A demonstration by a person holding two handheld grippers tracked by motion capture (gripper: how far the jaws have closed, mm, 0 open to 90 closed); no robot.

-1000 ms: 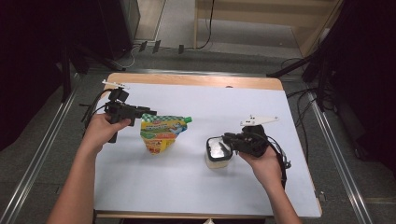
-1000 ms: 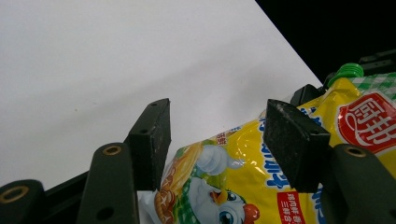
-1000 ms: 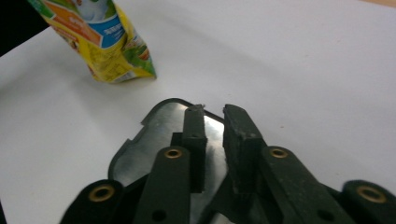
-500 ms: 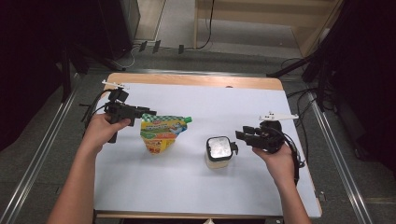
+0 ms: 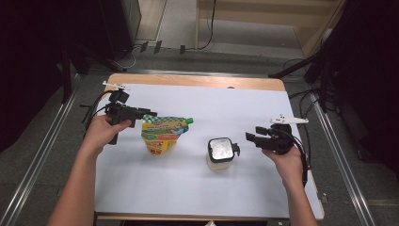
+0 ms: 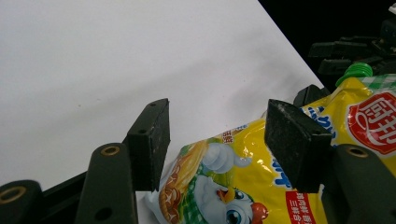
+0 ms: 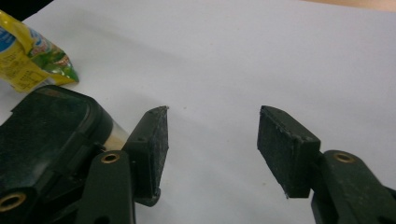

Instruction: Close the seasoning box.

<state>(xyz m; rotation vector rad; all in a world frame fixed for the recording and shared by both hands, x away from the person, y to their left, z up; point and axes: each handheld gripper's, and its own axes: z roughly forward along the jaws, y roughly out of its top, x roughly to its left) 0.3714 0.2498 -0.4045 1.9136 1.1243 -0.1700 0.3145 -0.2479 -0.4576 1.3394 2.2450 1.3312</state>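
both forearms come in from the bottom of the high view, angled out to either side. left hand (image 5: 102,132) sits at the table's left side, its tool pointing right; right hand (image 5: 286,157) sits at the right side, its tool pointing left. table (image 5: 244,101) has a white top with a wood edge at the back, grey floor with rails on both sides, dark gear and cables behind. yellow pouch (image 5: 163,133) with a green cap lies left of centre; jar (image 5: 220,153) with a black lid stands right of centre, apart from the pouch. left gripper (image 6: 215,140) is spread, pads either side of the pouch end, no press visible. right gripper (image 7: 212,144) has just been opening, nothing between its pads, jar just beside it.
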